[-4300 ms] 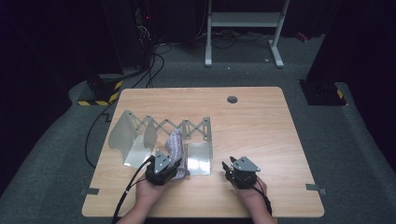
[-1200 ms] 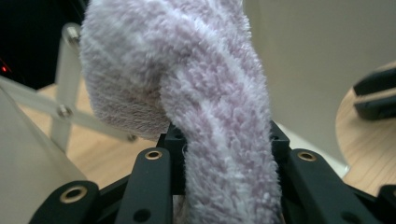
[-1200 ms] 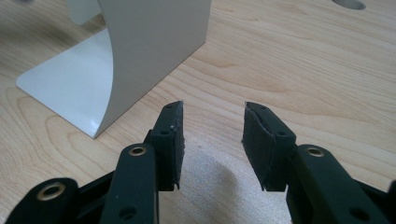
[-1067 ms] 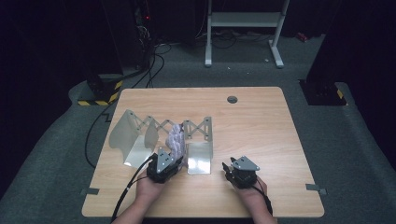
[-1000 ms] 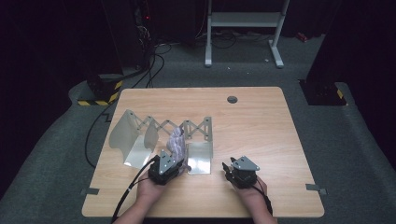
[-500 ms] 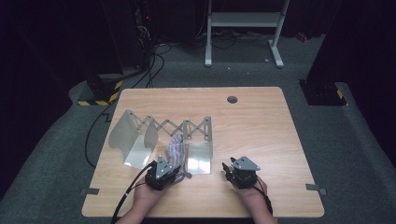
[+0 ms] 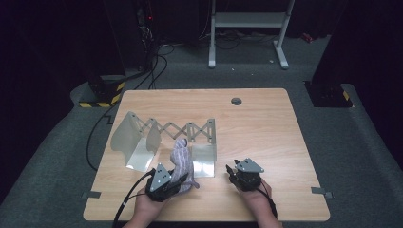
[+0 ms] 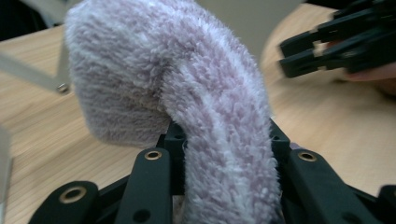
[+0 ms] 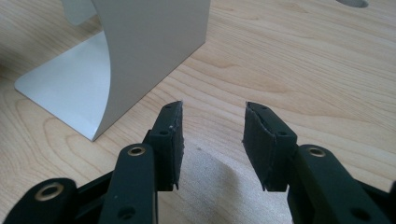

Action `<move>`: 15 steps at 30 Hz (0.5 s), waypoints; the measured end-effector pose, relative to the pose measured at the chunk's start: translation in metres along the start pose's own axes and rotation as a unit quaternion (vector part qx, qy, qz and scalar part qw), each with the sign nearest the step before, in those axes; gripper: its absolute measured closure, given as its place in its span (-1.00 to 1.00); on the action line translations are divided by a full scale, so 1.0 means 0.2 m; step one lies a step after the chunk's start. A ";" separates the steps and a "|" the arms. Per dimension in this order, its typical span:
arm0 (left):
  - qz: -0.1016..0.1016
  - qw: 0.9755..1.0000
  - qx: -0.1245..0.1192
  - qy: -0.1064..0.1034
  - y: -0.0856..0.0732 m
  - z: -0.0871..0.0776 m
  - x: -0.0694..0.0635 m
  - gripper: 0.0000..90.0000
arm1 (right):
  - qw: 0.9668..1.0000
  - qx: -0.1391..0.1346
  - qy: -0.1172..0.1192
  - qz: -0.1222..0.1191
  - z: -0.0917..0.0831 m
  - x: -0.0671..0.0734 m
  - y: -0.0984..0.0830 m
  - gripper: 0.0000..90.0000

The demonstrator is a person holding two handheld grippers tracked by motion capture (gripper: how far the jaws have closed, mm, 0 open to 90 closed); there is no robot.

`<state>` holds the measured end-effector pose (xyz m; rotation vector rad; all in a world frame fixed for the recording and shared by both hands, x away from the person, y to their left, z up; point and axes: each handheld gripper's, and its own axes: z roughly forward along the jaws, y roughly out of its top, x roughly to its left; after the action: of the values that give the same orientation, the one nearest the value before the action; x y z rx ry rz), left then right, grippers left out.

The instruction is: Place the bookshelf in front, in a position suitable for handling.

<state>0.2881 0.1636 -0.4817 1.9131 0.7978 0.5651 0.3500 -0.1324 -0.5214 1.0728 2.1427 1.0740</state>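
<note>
Soft, light, floppy fuzzy lilac sock [image 8: 187,102] pinched in left gripper [image 7: 167,183] at near table [image 7: 266,118] edge beside metal rack [image 7: 166,137] (best gripped mid-body, where pile bunches thick); right gripper [image 9: 212,140] parted, empty.

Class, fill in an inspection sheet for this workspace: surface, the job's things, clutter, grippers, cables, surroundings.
Surface: wooden table, round hole near its far edge.
Job's things: fluffy lilac sock draped forward from the left jaws; metal expanding rack with curved plates, standing on the table.
Clutter: nothing seen.
Grippers: left hand-held gripper shut on the sock; right hand-held gripper open, nothing between its jaws, just above the table beside a rack plate.
Cables: black cable trailing from the left gripper; loose cables on the floor.
Surroundings: grey carpet, white stand, dark background.
</note>
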 end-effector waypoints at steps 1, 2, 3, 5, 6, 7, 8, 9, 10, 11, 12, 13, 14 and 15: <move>0.000 1.000 0.000 0.000 0.00 0.00 0.00 0.43 | 1.000 0.000 0.000 0.000 0.00 0.00 0.00 0.29; 0.014 1.000 0.000 -0.014 0.01 0.00 -0.06 0.43 | 1.000 0.000 0.001 -0.002 0.00 0.00 0.00 0.29; 0.014 1.000 0.000 -0.014 0.01 0.00 -0.06 0.43 | 1.000 0.000 0.001 -0.002 0.00 0.00 0.00 0.29; 0.030 0.999 0.007 -0.030 0.01 0.02 -0.11 0.44 | 1.000 0.000 0.001 -0.003 0.00 0.01 0.00 0.29; 0.044 0.998 0.012 -0.034 0.01 0.03 -0.14 0.44 | 1.000 0.000 0.002 -0.002 0.00 0.00 0.00 0.29; 0.044 0.998 0.012 -0.034 0.01 0.03 -0.14 0.43 | 1.000 0.000 0.002 -0.002 0.00 0.00 0.00 0.29; 0.049 0.998 0.016 -0.028 0.00 0.05 -0.15 0.43 | 1.000 0.000 0.002 -0.001 0.00 0.00 0.00 0.29; 0.049 0.998 0.016 -0.028 0.00 0.05 -0.15 0.43 | 1.000 0.000 0.002 -0.001 0.00 0.00 0.00 0.29; 0.040 0.999 0.016 -0.019 0.00 0.07 -0.12 0.43 | 1.000 0.000 0.002 -0.001 0.00 0.00 0.00 0.29; 0.040 0.999 0.016 -0.019 0.00 0.07 -0.12 0.43 | 1.000 0.000 0.002 -0.001 0.00 0.00 0.00 0.29; 0.031 0.999 0.015 -0.008 0.01 0.08 -0.08 0.43 | 1.000 0.000 0.001 -0.003 0.00 0.01 0.00 0.29; 0.025 1.000 0.015 0.000 0.00 0.08 -0.06 0.43 | 1.000 0.000 0.001 -0.003 0.00 0.01 0.00 0.29; 0.019 1.000 0.016 0.008 0.00 0.08 -0.03 0.44 | 1.000 0.000 0.001 -0.003 0.00 0.01 0.00 0.29; 0.019 1.000 0.016 0.008 0.00 0.08 -0.03 0.44 | 1.000 0.000 0.001 -0.003 0.00 0.01 0.00 0.29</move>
<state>0.2952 0.1494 -0.4894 1.9593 0.7855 0.5948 0.3496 -0.1311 -0.5215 1.0650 2.1455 1.0737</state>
